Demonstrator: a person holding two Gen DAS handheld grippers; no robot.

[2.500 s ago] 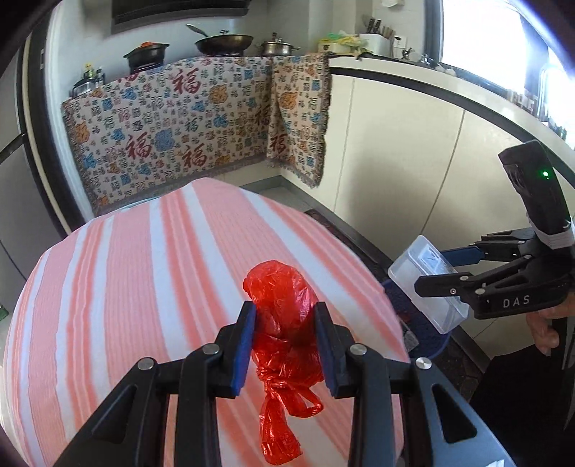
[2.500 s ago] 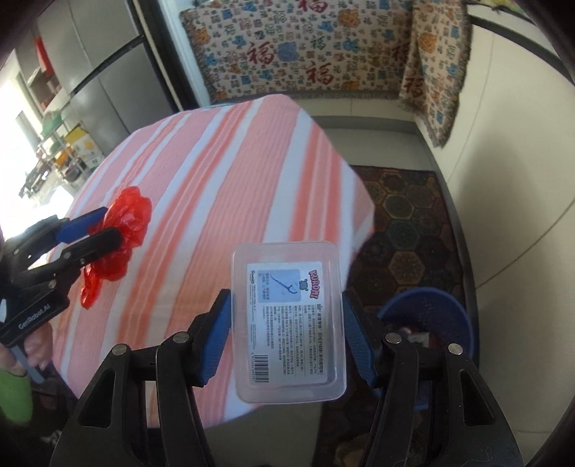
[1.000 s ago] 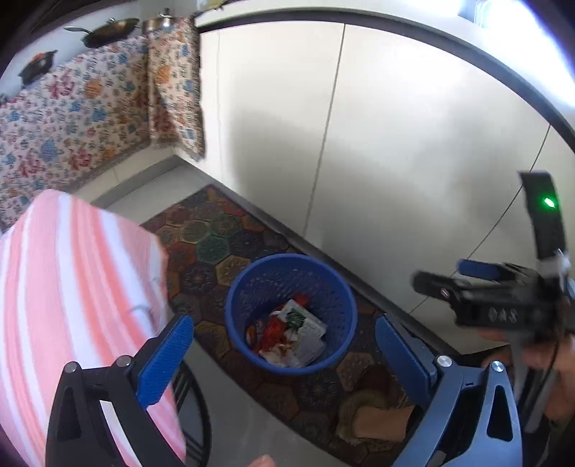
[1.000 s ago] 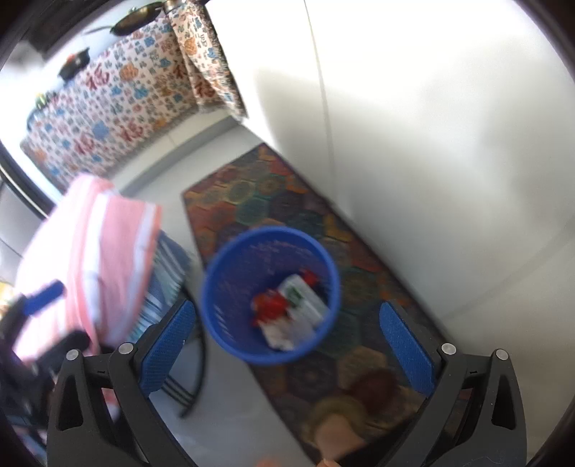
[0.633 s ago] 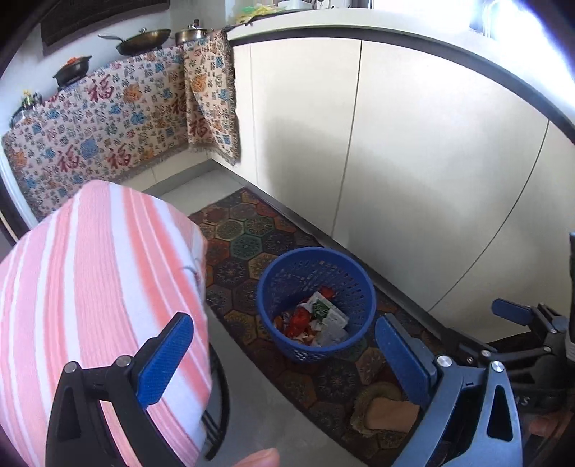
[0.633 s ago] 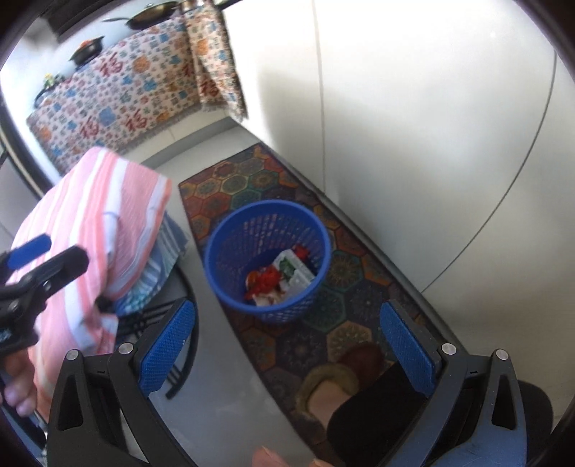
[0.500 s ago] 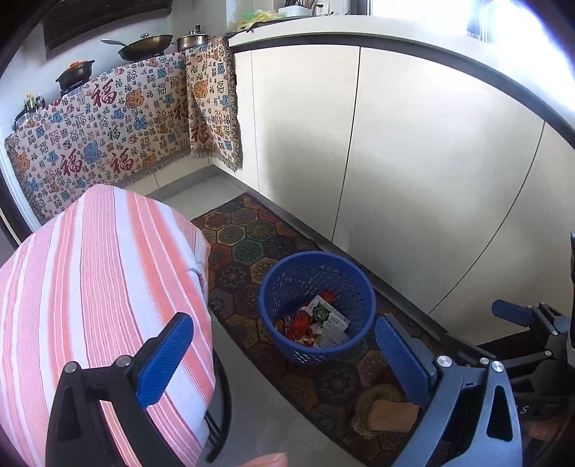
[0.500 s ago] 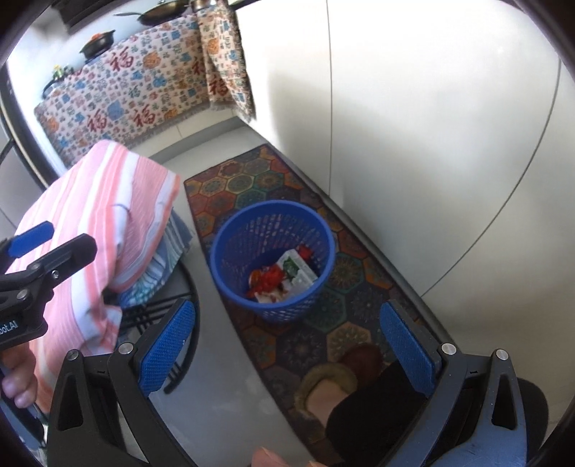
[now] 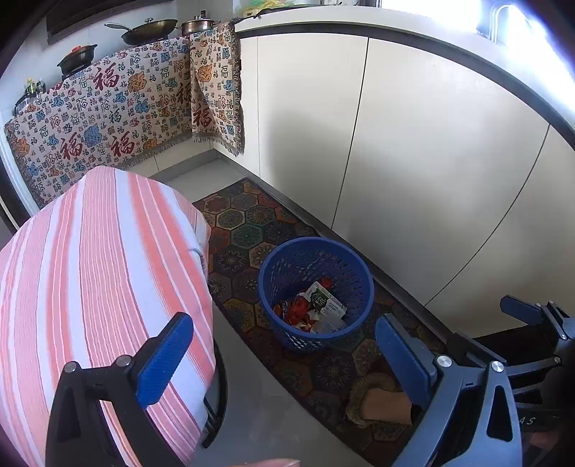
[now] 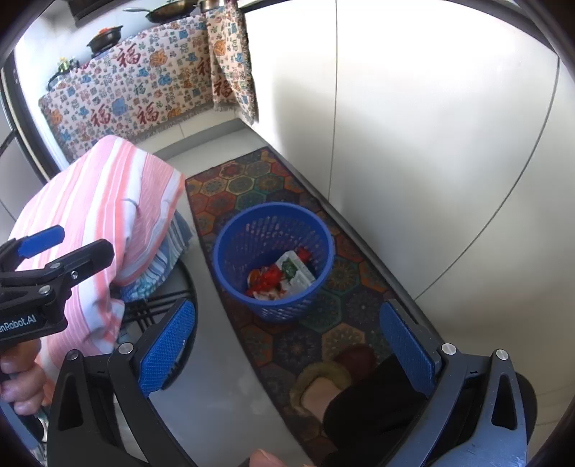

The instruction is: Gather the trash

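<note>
Holding both tools spread wide and empty, you look down at the bin from each wrist view. Your left tool has its blue pads far apart, one over the edge of the striped surface, the other above the rug. Your right tool is equally agape, with nothing between its pads; in the left view it shows at the far right edge, also parted.

The trash lies in the bottom of the bin: red scraps, a white carton with a green label, and some pale pieces touching one another. In the right view the same heap sits against the near wall of the bin.

The bin stands upright on the rug, between the surface and the pale cabinets. A patterned cloth hangs over the far counter, with pans on top.

Your left hand grips its tool's handle at the lower left of the right view. A foot in a slipper rests on the rug near the bin, with a dark trouser leg above it.
</note>
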